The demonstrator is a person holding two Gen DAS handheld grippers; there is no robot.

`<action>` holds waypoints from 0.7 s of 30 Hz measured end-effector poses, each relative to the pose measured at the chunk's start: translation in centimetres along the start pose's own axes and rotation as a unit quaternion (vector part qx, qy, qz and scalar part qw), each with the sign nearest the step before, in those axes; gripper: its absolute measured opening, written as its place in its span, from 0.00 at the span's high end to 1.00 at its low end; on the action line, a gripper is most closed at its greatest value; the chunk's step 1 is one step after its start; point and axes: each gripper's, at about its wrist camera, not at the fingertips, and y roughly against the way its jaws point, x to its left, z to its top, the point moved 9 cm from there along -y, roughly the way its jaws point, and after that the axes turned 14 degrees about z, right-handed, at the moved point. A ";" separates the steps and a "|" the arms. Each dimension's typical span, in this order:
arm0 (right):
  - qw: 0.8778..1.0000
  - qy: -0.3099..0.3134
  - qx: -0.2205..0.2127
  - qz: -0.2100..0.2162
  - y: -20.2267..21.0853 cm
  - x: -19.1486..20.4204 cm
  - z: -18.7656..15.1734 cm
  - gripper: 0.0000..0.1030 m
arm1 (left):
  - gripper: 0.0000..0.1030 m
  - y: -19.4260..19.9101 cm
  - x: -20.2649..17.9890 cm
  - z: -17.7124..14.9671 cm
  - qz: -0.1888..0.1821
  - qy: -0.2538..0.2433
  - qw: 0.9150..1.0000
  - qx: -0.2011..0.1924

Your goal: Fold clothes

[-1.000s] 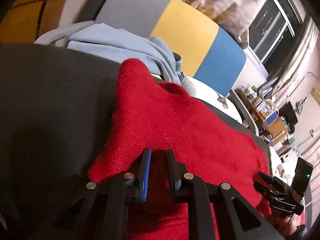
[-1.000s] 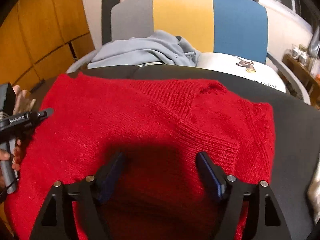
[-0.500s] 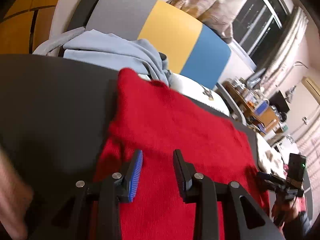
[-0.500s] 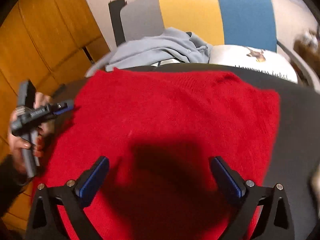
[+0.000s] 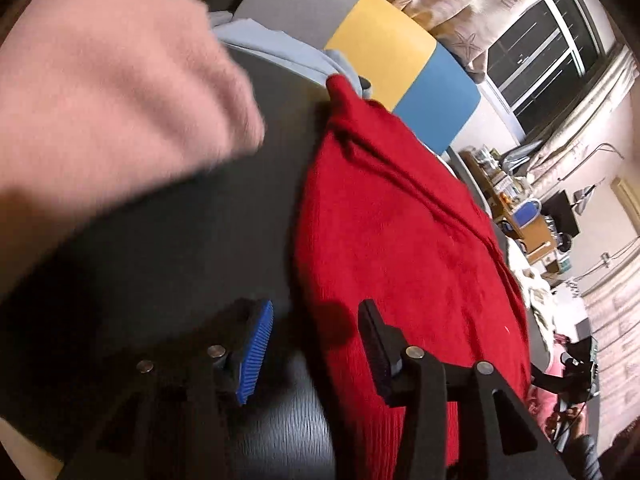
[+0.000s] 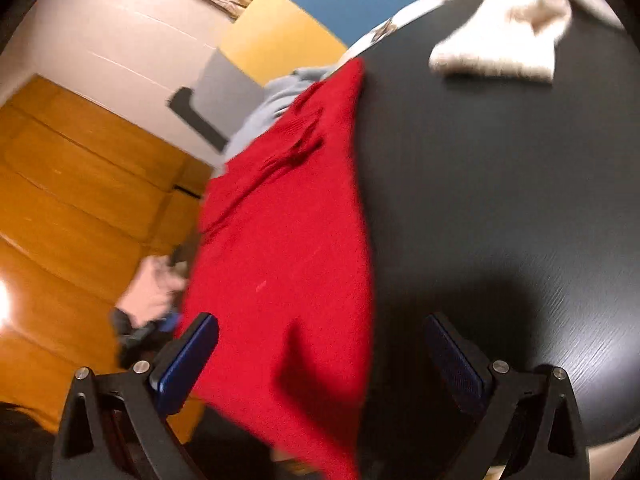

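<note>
The red sweater (image 5: 400,248) lies flat on the black table (image 5: 160,248), its near edge reaching the table's front rim. The left gripper (image 5: 316,344) hangs just above the sweater's left edge with its jaws apart and nothing between them: the blue pad sits over bare table, the other finger over red knit. In the right wrist view the right gripper (image 6: 320,364) is spread wide and holds nothing, its 2 fingers straddling the sweater's (image 6: 288,248) near right edge, 1 over the table (image 6: 500,200). A blurred pink garment (image 5: 100,88) fills the left view's upper corner; it seems to rest on the table. A cream cloth (image 6: 504,36) lies well apart at the far right. Behind, a blue-grey garment (image 5: 280,52) is heaped on a chair (image 5: 380,56).
</note>
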 end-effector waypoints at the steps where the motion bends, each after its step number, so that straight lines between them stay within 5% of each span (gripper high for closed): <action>1: 1.000 -0.002 0.007 0.013 -0.5 0.4 -0.5 0.00 | 0.55 0.2 0.0 -0.5 -0.006 -0.002 1.000 0.004; 13: 0.997 0.050 0.032 0.048 -4.1 3.4 -4.0 0.00 | 0.55 1.6 -3.5 -5.0 -0.091 -0.038 0.993 0.062; 18: 0.996 0.067 0.043 0.047 -4.1 3.3 -4.1 0.00 | 0.56 1.3 -5.2 -4.9 -0.127 -0.023 0.989 0.078; 21: 0.996 0.064 0.040 0.053 -3.7 3.2 -4.1 0.00 | 0.56 1.3 -5.8 -3.0 -0.177 0.028 0.981 0.078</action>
